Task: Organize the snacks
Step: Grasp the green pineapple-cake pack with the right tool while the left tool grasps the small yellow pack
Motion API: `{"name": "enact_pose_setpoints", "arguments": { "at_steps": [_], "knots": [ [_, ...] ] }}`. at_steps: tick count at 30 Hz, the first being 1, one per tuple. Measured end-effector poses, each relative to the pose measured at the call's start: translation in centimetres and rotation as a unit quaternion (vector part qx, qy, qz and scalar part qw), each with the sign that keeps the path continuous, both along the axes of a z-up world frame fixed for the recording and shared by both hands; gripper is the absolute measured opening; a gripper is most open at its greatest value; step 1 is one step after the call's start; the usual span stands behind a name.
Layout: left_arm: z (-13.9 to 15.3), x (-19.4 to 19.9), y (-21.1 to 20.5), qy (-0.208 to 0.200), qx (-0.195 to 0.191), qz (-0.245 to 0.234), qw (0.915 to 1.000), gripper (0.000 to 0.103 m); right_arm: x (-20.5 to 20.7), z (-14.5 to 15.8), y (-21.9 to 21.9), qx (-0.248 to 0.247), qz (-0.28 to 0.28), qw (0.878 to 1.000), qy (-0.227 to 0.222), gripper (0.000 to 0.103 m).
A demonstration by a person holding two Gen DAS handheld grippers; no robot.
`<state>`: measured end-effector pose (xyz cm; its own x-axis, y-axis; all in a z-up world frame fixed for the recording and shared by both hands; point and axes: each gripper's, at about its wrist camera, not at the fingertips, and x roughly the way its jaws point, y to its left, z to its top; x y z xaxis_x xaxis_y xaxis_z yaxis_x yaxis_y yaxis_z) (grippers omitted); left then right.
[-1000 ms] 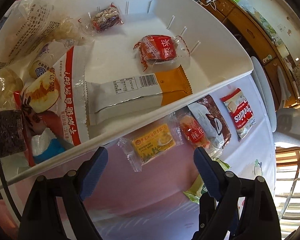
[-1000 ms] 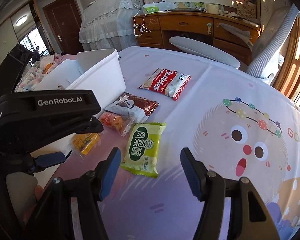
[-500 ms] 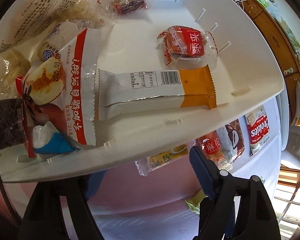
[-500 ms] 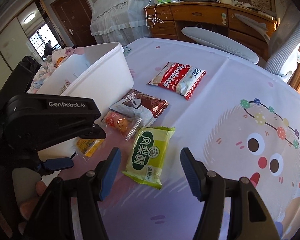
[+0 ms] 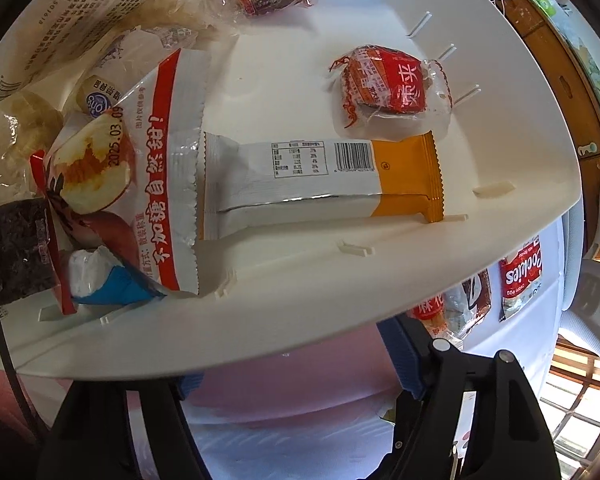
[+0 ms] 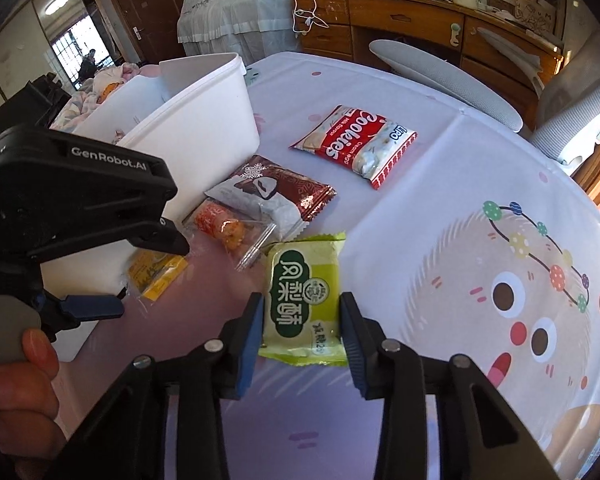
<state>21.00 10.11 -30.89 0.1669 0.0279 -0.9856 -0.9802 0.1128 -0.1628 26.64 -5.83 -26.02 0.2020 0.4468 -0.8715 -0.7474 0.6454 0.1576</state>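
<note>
Cartoon tablecloth (image 6: pixel 480 184) — green snack packet (image 6: pixel 302 300) between closing right tool (image 6: pixel 302 320) pads, touching both.

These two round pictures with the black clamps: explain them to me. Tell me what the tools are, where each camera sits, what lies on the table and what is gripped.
There is no robot here. A person holds a two-finger gripper in each hand, with a wide-angle camera on each looking along its fingers.

One picture looks from the left gripper down into a white bin already holding wrapped snacks, among them an orange-and-white bar. Its jaws are closing, with nothing visibly held.

The other looks from the right gripper across the tablecloth. Its jaws are closing around a green pastry packet, which still lies on the cloth. Beyond lie a red cookie bag, a brown packet, a clear-wrapped orange snack and a yellow packet beside the bin.
</note>
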Motion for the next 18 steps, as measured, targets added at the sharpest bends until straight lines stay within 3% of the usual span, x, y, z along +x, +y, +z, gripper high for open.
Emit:
{"name": "enact_pose_setpoints", "arguments": {
  "at_steps": [7,18],
  "knots": [
    [-0.1,-0.7,0.9,-0.002,0.005,0.005,1.0,0.052,-0.1,0.1,-0.1,-0.017,-0.004,1.0,0.004,0.037],
    [0.4,-2.2,0.0,-0.013,-0.003,-0.028,0.9995,0.048,-0.9,0.5,-0.9,-0.071,-0.019,0.997,0.0,0.037]
  ]
}}
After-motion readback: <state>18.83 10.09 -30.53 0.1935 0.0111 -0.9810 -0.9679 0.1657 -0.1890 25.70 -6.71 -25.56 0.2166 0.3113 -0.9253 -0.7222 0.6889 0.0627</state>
